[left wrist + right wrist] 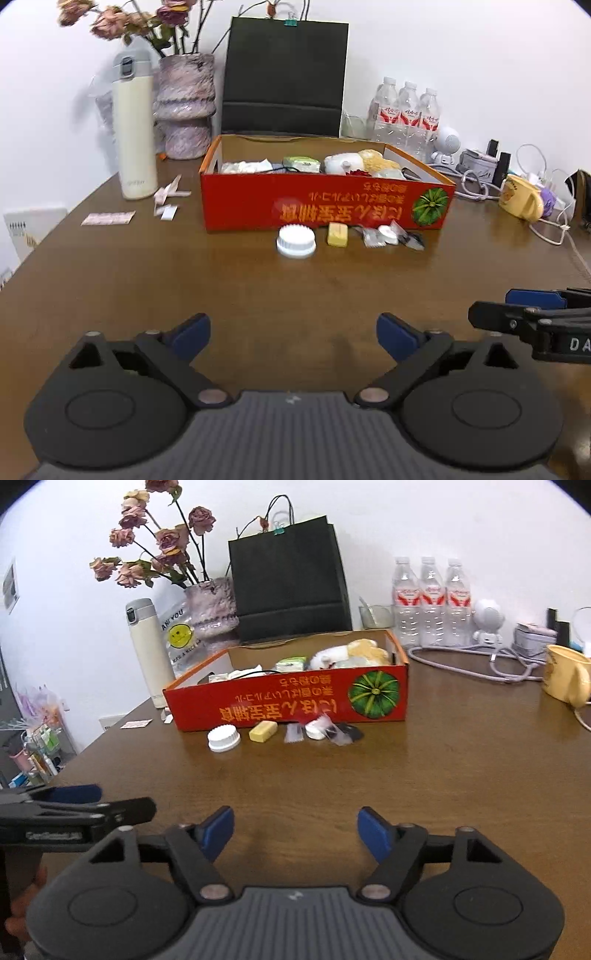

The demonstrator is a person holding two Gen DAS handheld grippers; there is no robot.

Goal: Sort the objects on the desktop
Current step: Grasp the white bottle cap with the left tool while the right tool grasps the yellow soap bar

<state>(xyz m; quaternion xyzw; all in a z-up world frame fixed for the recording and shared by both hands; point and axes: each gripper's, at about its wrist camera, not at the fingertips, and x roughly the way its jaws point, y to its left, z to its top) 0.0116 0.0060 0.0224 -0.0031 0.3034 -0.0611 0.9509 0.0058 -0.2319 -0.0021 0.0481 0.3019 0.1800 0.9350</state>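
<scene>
1. step, as i judge it: approach, nothing picked yet. the left hand-held gripper [293, 334] and the right hand-held gripper [295, 829] both gape wide and empty, low in the frame above the bare brown surface [184, 280].
2. the loose items lie mid-frame in a row touching or just beside the red box [325, 206]: white cap [296, 240], yellow block [337, 234], clear wrappers [388, 236].
3. next move calls for reaching forward and closing on one item, then lifting it into the box.
4. the yellow block's long axis runs roughly toward the box; the row runs left to right.

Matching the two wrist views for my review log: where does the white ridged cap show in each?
Left wrist view: white ridged cap lies centre, before the red box.
Right wrist view: the cap lies left of centre, below the box's left end.
Shared landmark: yellow block, just right of the cap.
</scene>
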